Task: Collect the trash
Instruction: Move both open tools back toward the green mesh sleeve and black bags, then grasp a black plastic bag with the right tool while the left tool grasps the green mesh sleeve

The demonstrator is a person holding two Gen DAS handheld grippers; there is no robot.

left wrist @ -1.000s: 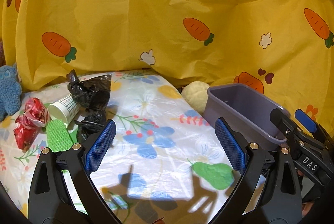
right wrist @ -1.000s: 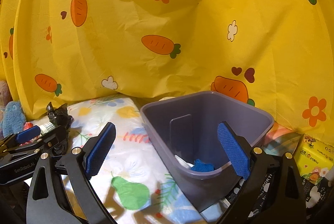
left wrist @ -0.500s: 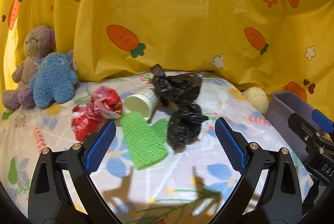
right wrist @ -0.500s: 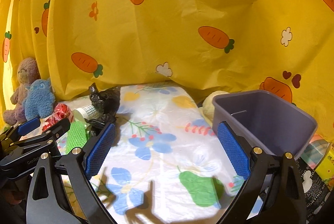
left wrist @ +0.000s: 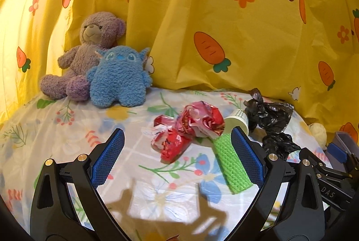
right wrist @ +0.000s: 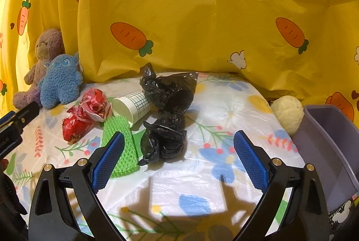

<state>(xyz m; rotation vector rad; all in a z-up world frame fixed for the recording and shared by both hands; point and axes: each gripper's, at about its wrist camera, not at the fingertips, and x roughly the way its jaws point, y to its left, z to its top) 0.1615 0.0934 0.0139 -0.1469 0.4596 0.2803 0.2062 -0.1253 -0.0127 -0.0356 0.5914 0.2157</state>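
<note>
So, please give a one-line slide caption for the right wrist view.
Open right gripper above crumpled black plastic bag, green mesh strip, white paper cup; grey plastic bin right.

Left gripper (left wrist: 177, 156): two black plastic fingers, angular, with triangular cut-outs near the base; blue pads (left wrist: 246, 154) with a fine knurled grid on the inner faces; brass-coloured screws, two per finger, at the knuckles; seen from the right wrist view as a black bar with a blue tip and partial white lettering, "ool.AI"; right gripper (right wrist: 178, 160): same build, black fingers, blue textured pads (right wrist: 108, 159), brass screws, triangular cut-outs; in the left wrist view its side shows white letters "DAS" and a blue tip; dark glove or sleeve at the lower left edge of the right wrist view, too dim to tell which.
</note>
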